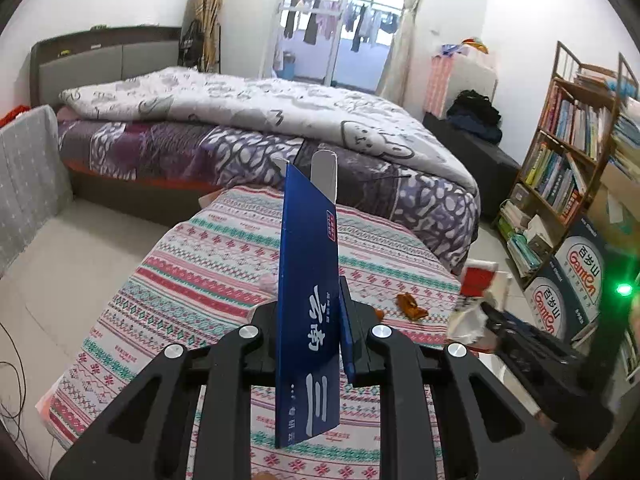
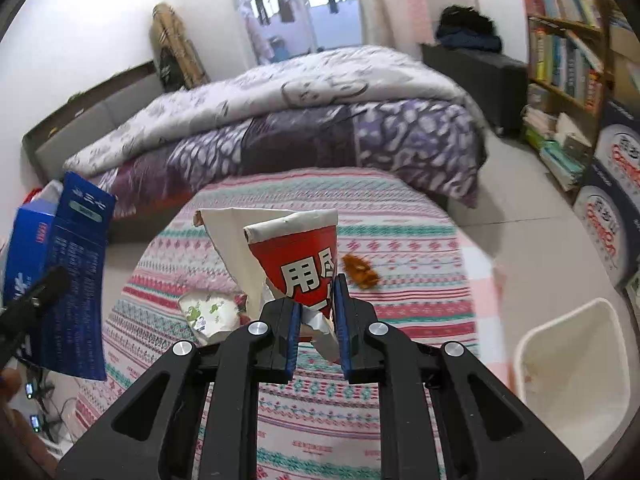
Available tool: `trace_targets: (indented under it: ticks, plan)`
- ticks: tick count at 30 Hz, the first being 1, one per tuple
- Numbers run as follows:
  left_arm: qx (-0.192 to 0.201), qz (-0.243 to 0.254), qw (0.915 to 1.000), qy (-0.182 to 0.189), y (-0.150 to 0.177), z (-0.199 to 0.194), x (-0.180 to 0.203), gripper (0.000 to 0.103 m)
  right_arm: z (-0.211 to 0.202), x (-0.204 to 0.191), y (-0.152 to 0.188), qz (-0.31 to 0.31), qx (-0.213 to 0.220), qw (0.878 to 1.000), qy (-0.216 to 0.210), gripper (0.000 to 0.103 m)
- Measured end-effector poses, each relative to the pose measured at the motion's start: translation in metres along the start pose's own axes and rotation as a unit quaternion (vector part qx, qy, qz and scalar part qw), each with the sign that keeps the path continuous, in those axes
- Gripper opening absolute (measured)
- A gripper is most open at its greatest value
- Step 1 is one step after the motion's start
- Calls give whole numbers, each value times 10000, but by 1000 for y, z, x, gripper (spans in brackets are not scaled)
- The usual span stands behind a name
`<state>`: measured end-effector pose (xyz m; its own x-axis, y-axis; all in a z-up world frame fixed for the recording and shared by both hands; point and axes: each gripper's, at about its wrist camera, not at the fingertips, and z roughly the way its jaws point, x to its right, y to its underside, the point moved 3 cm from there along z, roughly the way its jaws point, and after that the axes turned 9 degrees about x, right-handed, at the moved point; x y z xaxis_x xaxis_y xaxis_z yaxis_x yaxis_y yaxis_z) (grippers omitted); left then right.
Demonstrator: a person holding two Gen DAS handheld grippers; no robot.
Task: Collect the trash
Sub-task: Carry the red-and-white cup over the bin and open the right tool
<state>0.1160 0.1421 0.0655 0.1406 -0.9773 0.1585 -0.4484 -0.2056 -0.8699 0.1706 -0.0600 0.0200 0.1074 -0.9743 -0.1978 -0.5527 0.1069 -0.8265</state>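
Left gripper (image 1: 308,320) clamps flattened blue carton (image 1: 307,300), long axis upright, above the patterned table (image 1: 224,248). Right gripper (image 2: 316,312) pinches crushed red paper cup (image 2: 300,264), rim up. White bin (image 2: 576,368) sits off table's right edge.

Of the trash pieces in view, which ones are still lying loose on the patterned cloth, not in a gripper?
Two: the crumpled orange-brown wrapper and the white crumpled paper with green print. The flattened blue carton and torn red-and-white paper cup are both clamped in grippers.

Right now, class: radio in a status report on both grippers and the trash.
Left gripper shut on blue carton. Right gripper shut on red paper cup. Orange wrapper on table. White bin at right, unobstructed.
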Motion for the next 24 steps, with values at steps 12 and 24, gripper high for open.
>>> trace_targets:
  ticks: [12, 24]
  plan:
    - [-72, 64, 10000, 2, 40, 16, 52, 20, -28, 47, 10, 87, 444, 9983, 365, 15]
    - [40, 366, 9989, 293, 42, 15, 96, 20, -40, 91, 11, 288, 448, 9962, 694, 15]
